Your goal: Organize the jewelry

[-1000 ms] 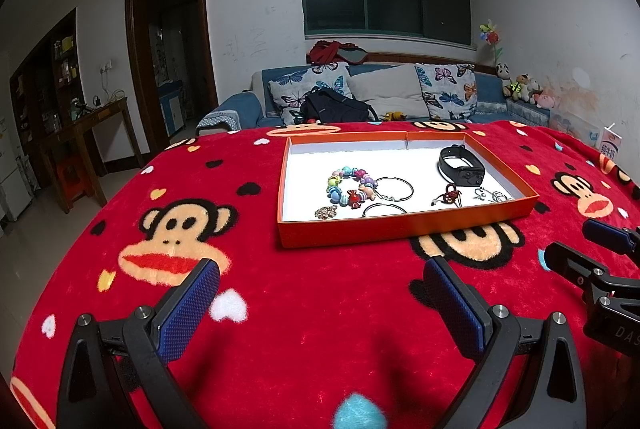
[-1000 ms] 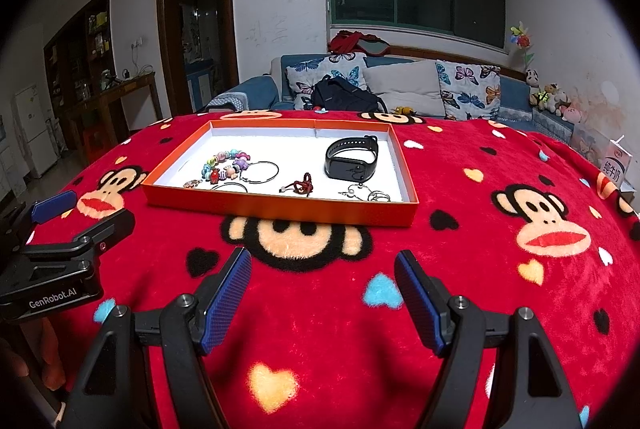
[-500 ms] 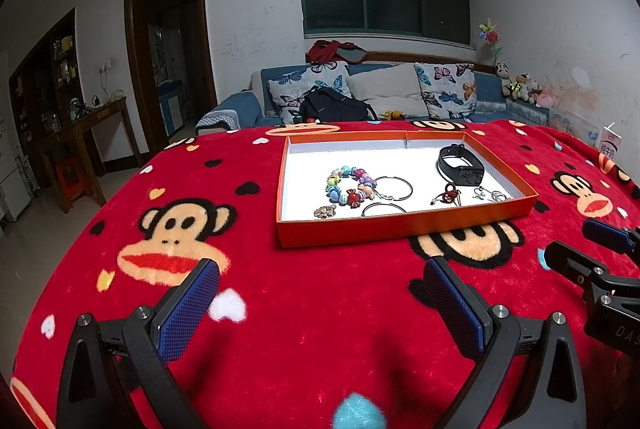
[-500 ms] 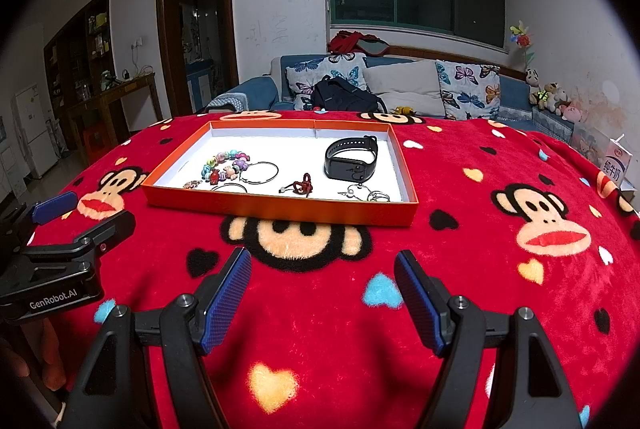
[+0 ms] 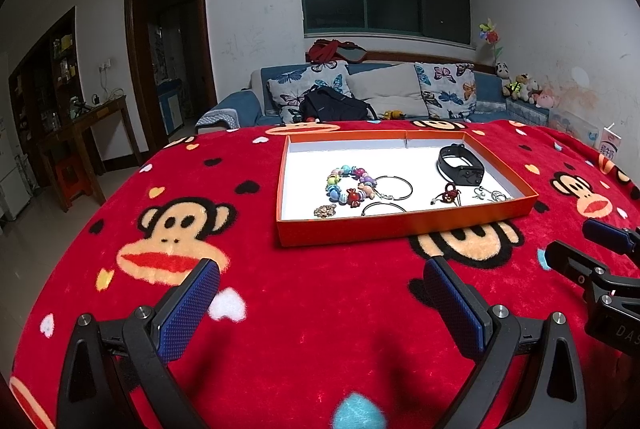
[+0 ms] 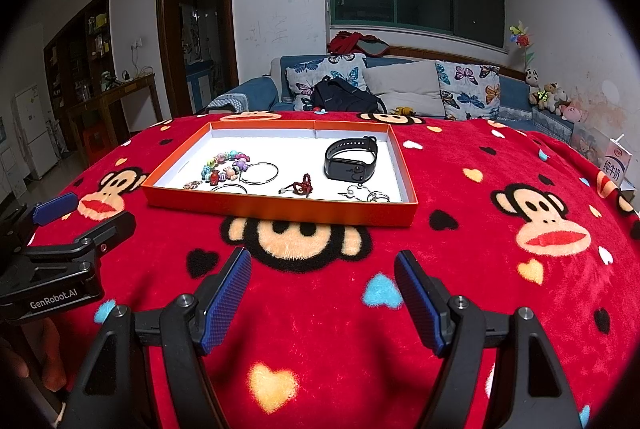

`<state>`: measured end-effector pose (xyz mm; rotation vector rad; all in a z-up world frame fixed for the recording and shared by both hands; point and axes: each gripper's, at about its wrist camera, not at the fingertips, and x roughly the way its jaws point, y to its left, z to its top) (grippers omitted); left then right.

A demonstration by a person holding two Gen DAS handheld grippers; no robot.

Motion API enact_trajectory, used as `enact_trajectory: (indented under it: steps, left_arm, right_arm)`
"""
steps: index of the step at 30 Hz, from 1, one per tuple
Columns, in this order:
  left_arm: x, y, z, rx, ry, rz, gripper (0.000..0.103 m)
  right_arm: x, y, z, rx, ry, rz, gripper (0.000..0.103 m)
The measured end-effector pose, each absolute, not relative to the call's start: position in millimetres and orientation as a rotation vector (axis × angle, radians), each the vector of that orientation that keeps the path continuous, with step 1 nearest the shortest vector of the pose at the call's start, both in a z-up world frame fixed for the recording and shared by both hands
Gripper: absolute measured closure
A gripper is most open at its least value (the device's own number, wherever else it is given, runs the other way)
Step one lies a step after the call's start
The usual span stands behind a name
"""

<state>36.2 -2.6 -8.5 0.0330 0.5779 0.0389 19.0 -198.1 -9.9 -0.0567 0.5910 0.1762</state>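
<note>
Orange tray (image 5: pixel 404 225) on red blanket (image 5: pixel 300 309)

A red fleece blanket (image 5: pixel 320 309) printed with monkey faces and hearts carries an orange tray (image 5: pixel 400 227) lined white, with a multicoloured bead bracelet (image 5: pixel 350 185) and black smartwatch (image 5: pixel 460 167); gripper pads (image 6: pixel 226 293) are blue.

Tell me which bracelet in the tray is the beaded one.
The multicoloured bracelet at the tray's left end; the two hoops beside it are plain thin metal, and the black band is a smooth strap.
</note>
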Motion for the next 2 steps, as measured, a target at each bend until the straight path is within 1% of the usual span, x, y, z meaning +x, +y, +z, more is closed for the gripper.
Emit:
enact_trajectory:
  steps: [2]
  left_arm:
    - [36.3,-2.4,-8.5,0.031,0.578,0.031,0.0]
  right_arm:
    - [18.9,-198.1,-9.8,-0.057,0.591,0.176,0.022]
